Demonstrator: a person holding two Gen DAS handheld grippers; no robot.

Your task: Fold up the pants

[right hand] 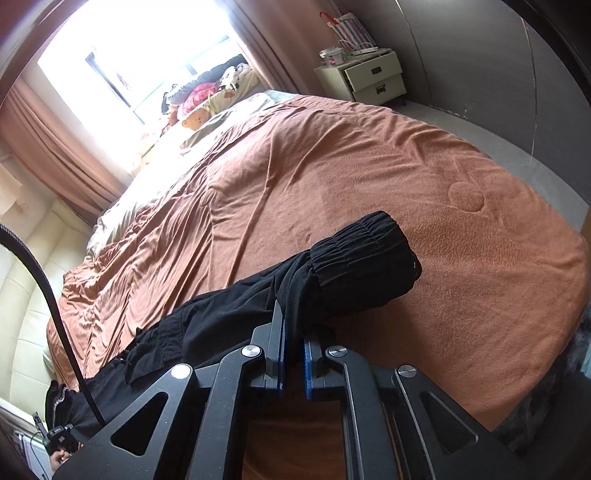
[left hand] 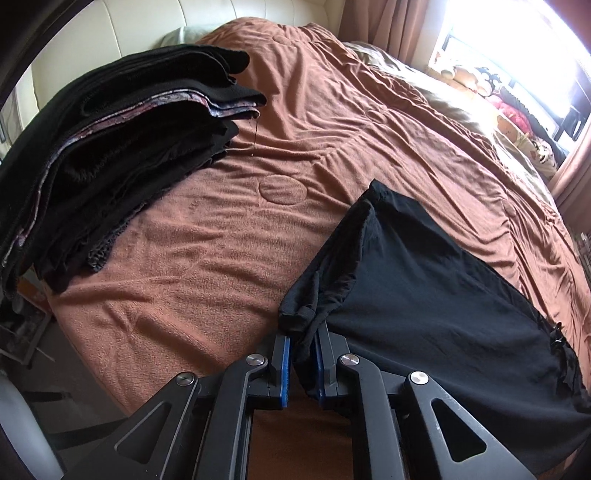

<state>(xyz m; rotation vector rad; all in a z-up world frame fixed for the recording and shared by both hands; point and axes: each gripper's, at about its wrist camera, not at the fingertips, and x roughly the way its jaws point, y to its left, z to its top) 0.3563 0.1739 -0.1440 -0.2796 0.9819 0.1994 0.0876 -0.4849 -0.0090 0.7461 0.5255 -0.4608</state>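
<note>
Black pants (left hand: 424, 295) lie on the brown bedspread (left hand: 221, 258), running off toward the lower right in the left wrist view. My left gripper (left hand: 302, 354) has a bunched hem end of the pants between its blue pads (left hand: 287, 365); the jaws stand a little apart and the cloth fills the gap. In the right wrist view the same pants (right hand: 221, 325) stretch off to the left. Their gathered elastic waistband (right hand: 362, 266) is doubled over just beyond my right gripper (right hand: 294, 350), which is shut on a fold of the black cloth.
A stack of folded dark clothes (left hand: 110, 147) sits at the bed's left side by the cream headboard (left hand: 110, 33). Soft toys (right hand: 207, 96) lie under the bright window. A white nightstand (right hand: 373, 77) stands beyond the bed. A black cable (right hand: 48, 295) arcs at left.
</note>
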